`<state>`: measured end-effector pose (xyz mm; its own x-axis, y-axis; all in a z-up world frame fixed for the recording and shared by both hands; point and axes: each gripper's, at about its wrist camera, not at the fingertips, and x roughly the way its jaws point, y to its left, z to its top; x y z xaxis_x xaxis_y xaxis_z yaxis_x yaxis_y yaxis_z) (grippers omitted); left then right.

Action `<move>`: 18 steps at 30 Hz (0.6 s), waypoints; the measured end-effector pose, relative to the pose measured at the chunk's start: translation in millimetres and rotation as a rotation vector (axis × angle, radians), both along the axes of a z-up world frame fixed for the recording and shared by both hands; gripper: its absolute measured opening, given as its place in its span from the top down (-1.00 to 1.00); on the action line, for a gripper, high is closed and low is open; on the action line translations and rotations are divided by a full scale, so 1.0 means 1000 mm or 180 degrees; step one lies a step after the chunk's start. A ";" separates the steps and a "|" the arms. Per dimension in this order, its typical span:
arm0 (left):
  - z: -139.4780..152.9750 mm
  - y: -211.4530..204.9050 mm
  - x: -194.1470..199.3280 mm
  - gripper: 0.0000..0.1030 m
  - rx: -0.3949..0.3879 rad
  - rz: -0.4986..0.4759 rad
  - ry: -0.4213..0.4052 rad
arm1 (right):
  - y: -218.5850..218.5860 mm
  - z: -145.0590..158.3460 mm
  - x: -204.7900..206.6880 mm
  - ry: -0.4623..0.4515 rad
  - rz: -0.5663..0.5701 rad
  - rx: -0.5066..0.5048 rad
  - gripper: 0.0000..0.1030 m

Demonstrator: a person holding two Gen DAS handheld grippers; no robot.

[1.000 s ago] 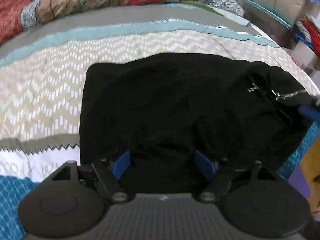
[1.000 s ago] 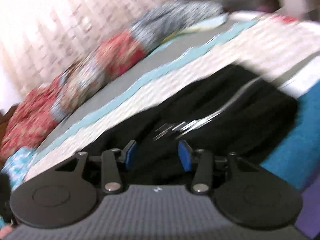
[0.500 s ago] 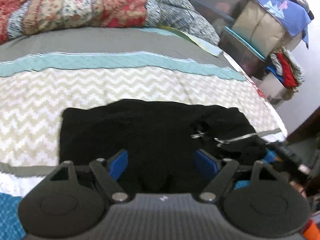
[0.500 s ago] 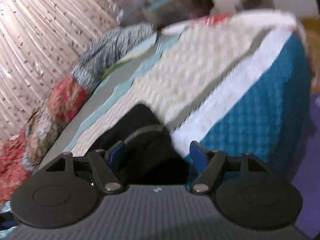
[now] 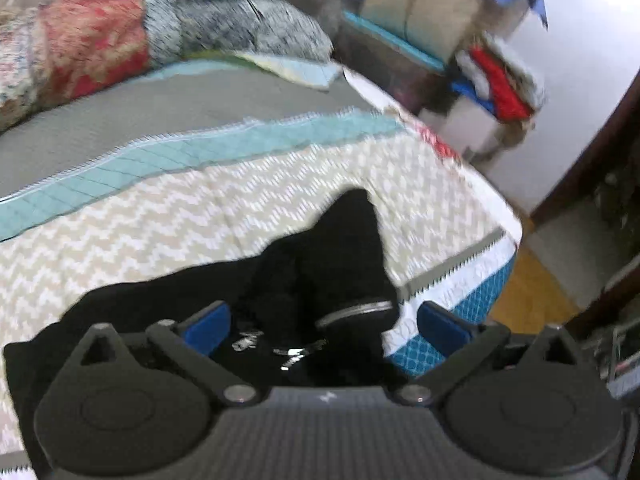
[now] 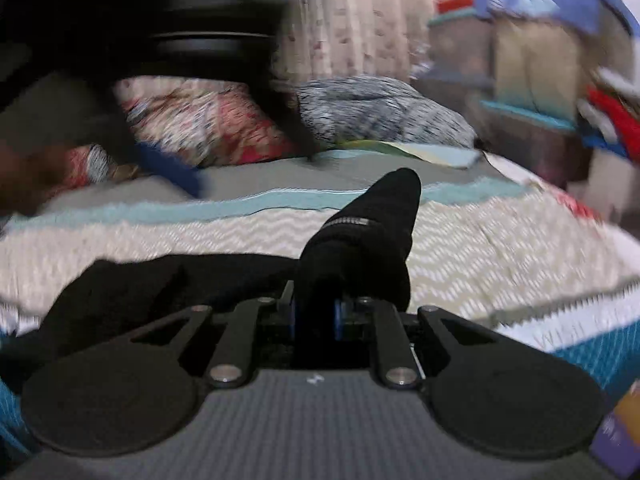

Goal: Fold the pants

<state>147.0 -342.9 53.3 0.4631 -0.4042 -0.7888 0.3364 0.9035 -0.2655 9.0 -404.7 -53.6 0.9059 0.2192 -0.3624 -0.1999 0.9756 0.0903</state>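
Note:
Black pants (image 5: 304, 280) lie bunched on the zigzag quilt (image 5: 160, 216) near the bed's right corner. In the left wrist view one zippered corner (image 5: 354, 236) stands up in a peak. My left gripper (image 5: 324, 324) hovers over the pants with its jaws opening wide; cloth shows below them, but neither blue pad presses on it. In the right wrist view my right gripper (image 6: 316, 316) is closing, and its pads pinch a raised fold of the pants (image 6: 360, 240). The left gripper (image 6: 168, 60) appears there as a dark blur at the upper left.
Patterned pillows (image 5: 120, 36) lie along the head of the bed. Stacked storage bins with clothes (image 5: 440, 40) stand beyond the bed's far right corner. The bed edge (image 5: 480, 280) drops to a wooden floor (image 5: 528, 296) at the right.
The left gripper rose, swung right and opened wider. The right gripper turned back toward the pants, shut on the zippered corner and raised it into a peak.

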 end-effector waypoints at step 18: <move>0.005 0.104 -0.019 0.59 -0.0535 0.0477 0.0100 | 0.035 0.005 -0.009 -0.0128 0.0368 -0.0257 0.62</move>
